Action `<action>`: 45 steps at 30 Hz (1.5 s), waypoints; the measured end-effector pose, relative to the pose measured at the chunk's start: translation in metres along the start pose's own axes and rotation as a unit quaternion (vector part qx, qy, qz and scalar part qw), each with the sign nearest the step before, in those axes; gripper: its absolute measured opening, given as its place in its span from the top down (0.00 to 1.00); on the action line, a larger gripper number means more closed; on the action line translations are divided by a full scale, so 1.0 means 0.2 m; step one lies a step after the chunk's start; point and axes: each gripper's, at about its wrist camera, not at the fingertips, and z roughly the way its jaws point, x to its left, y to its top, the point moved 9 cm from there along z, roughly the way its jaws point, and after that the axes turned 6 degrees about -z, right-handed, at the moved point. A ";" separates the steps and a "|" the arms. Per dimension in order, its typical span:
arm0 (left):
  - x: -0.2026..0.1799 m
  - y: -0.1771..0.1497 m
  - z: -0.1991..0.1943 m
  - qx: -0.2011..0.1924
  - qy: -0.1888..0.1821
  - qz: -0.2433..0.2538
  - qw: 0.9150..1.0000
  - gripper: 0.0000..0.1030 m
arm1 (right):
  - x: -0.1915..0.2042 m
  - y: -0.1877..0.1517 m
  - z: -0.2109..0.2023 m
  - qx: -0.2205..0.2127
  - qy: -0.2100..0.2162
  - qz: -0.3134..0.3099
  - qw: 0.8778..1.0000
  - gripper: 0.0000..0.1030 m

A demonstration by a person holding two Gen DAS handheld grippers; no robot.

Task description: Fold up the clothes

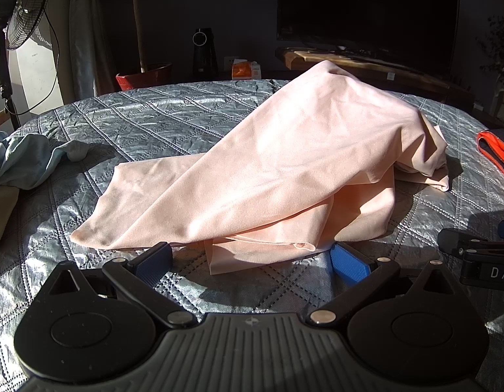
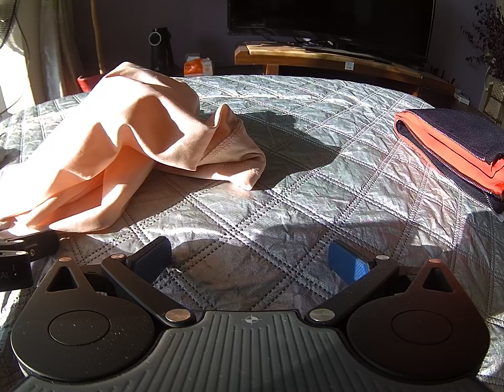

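- My left gripper (image 1: 252,258) sits low at the bottom centre of its view, its blue-padded fingers (image 1: 348,263) spread wide with nothing between them; the near hem of the garment lies just at the tips, and I cannot tell whether the pads touch it.
- My right gripper (image 2: 250,258) is likewise spread wide at the bottom of its view, clasping nothing, with only bare bedspread between its pads.
- The peach-pink, soft stretchy garment (image 1: 284,163) lies crumpled and loosely doubled over itself across the middle of the left view, one flat end reaching toward lower left, a humped bundle toward upper right.
- In the right view that same garment (image 2: 121,150) fills the left half, its stitched hem curling toward the frame's centre.
- Everything rests on a grey quilted bedspread with diamond stitching (image 2: 301,196), streaked with sunlight and shadow.
- A folded dark-grey and orange zippered garment (image 2: 461,153) lies at the right edge of the right view, well apart from the peach one.
- A rumpled pale-blue cloth (image 1: 23,160) sits at the left edge of the left view.
- Beyond the bed: a black television (image 2: 333,6) on a wooden stand, upper centre, and a standing fan (image 1: 20,9) in the upper left.
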 end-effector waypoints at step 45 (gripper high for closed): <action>-0.43 -0.37 -1.42 0.142 -0.037 0.069 0.987 0.01 | 0.00 0.00 0.00 0.000 0.000 0.000 1.000 0.00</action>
